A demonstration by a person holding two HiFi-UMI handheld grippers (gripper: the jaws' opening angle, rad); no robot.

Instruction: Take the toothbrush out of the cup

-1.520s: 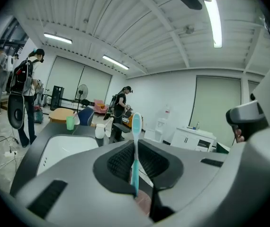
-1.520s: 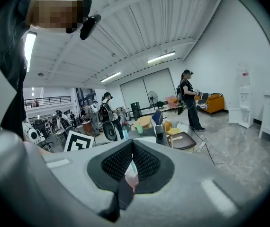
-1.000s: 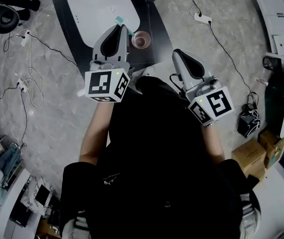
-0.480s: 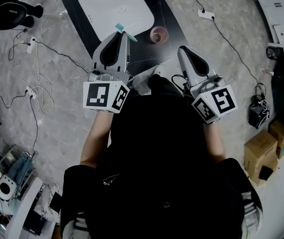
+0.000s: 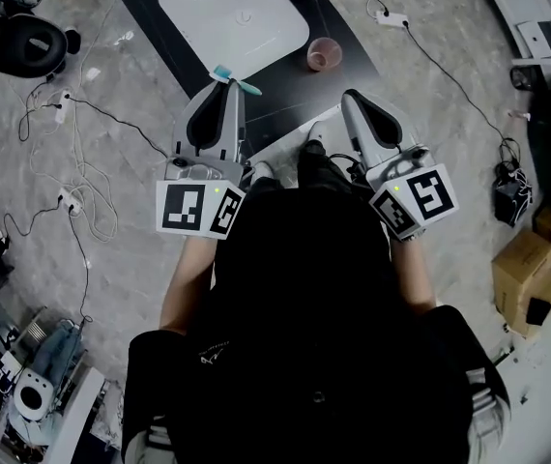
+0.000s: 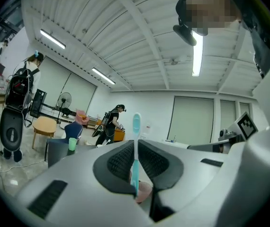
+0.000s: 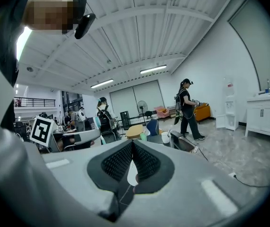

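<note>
the left claw [image 6: 135, 151] pinched a slim teal plastic toothbrush [image 6: 136, 126], well apart from the translucent pink plastic cup [image 5: 323, 54] on the dark table [image 5: 290, 83]. the right claw [image 7: 131, 149] was pressed together, empty. removal looked done; next likely called for laying the brush down.

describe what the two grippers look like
Both the left gripper and right gripper are light grey tapering shells with black insets, each carrying a white cube with black square markers. Their fingers have black ribbed pads. The person wears a black top.
</note>
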